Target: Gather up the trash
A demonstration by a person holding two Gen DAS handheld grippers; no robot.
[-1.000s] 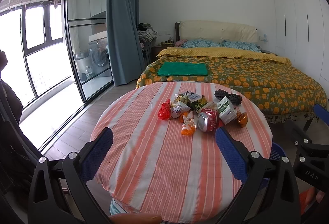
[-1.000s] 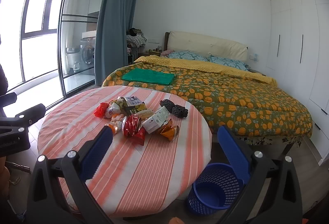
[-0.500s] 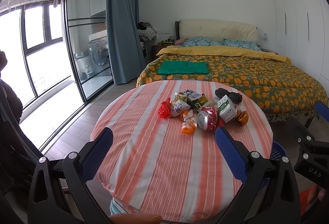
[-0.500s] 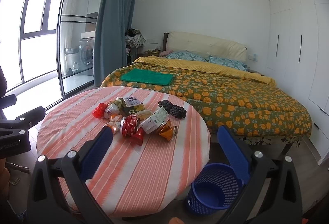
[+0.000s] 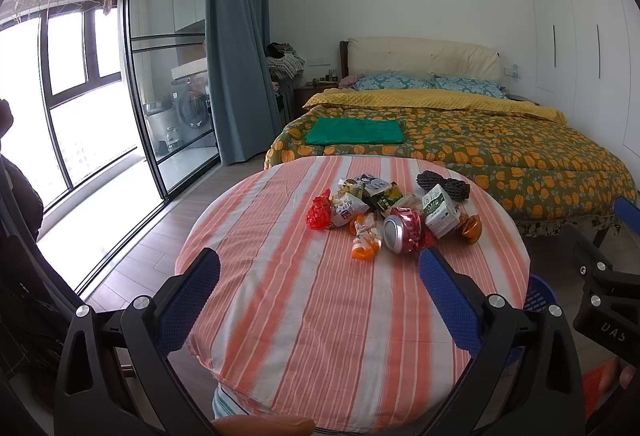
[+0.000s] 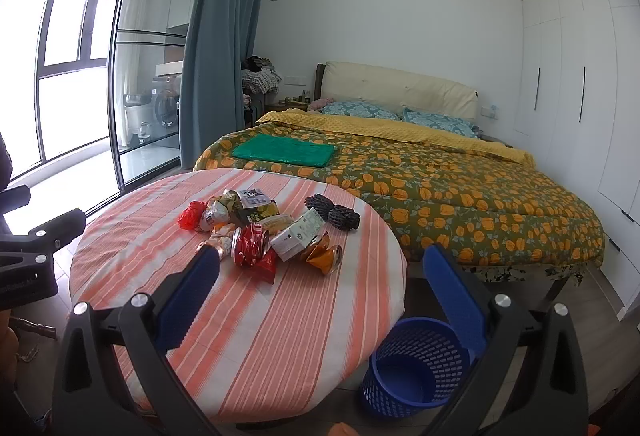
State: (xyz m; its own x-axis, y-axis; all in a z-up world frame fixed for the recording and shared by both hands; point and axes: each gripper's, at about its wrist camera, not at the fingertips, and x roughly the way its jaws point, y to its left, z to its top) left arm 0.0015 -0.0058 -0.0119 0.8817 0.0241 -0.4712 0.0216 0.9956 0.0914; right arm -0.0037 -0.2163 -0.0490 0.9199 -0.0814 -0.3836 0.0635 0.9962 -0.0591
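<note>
A pile of trash lies in the middle of a round table with a striped cloth (image 5: pixel 320 316) (image 6: pixel 260 324): a crushed red can (image 5: pixel 402 229) (image 6: pixel 249 245), a white-green carton (image 5: pixel 440 211) (image 6: pixel 298 234), a red wrapper (image 5: pixel 318 214) (image 6: pixel 190 215), an orange wrapper (image 5: pixel 365 243), snack packets and a black mesh bundle (image 5: pixel 442 185) (image 6: pixel 332 213). A blue mesh bin (image 6: pixel 416 368) stands empty on the floor right of the table. My left gripper (image 5: pixel 319 278) and right gripper (image 6: pixel 320 278) are both open and empty, held short of the pile.
A bed with an orange-flowered quilt (image 5: pixel 480 152) and a folded green cloth (image 6: pixel 282 150) lies behind the table. Glass sliding doors (image 5: pixel 160 96) and a blue curtain (image 5: pixel 236 56) are at the left. White wardrobes (image 6: pixel 580 96) line the right wall.
Both grippers drifted slightly; the right view shifted a little closer and lower toward the table. Nothing was grasped or moved.
</note>
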